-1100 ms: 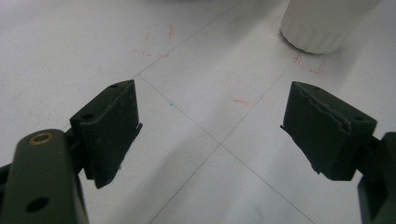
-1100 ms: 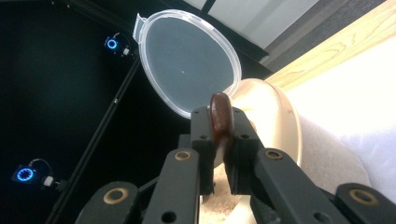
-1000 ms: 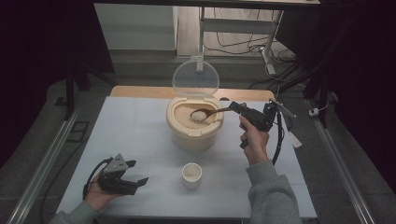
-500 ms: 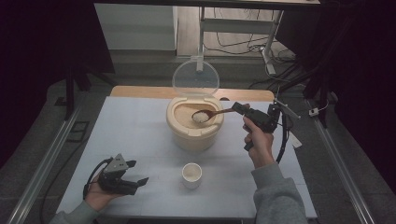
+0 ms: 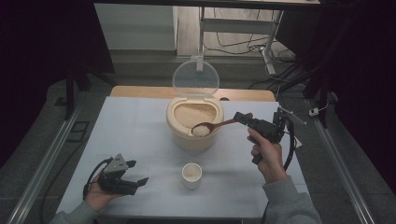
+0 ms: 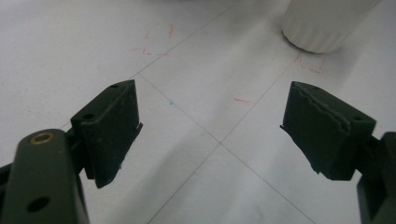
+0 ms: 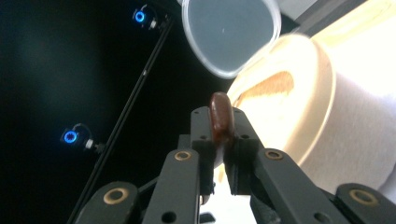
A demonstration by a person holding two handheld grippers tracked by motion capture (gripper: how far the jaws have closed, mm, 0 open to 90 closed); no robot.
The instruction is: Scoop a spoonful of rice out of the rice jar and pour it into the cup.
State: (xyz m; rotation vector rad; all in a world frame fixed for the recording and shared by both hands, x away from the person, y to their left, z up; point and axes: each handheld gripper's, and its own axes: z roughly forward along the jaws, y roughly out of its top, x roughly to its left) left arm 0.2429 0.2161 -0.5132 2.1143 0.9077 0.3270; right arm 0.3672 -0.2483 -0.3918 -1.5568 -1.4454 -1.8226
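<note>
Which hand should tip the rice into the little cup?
The right. The right gripper is already shut on the wooden spoon, which carries rice just above and behind the small cup. The left gripper rests open on the table, holding nothing.

the left tongs [image 6: 210, 135] hang low over the white bench [image 6: 196, 84], jaws spread wide apart with nothing between them — bare surface, crossed by thin grid lines and a few faint red marks. the ribbed base of a white cup [image 6: 322, 23] stands on the bench ahead of the right-hand jaw — well clear of it.
</note>
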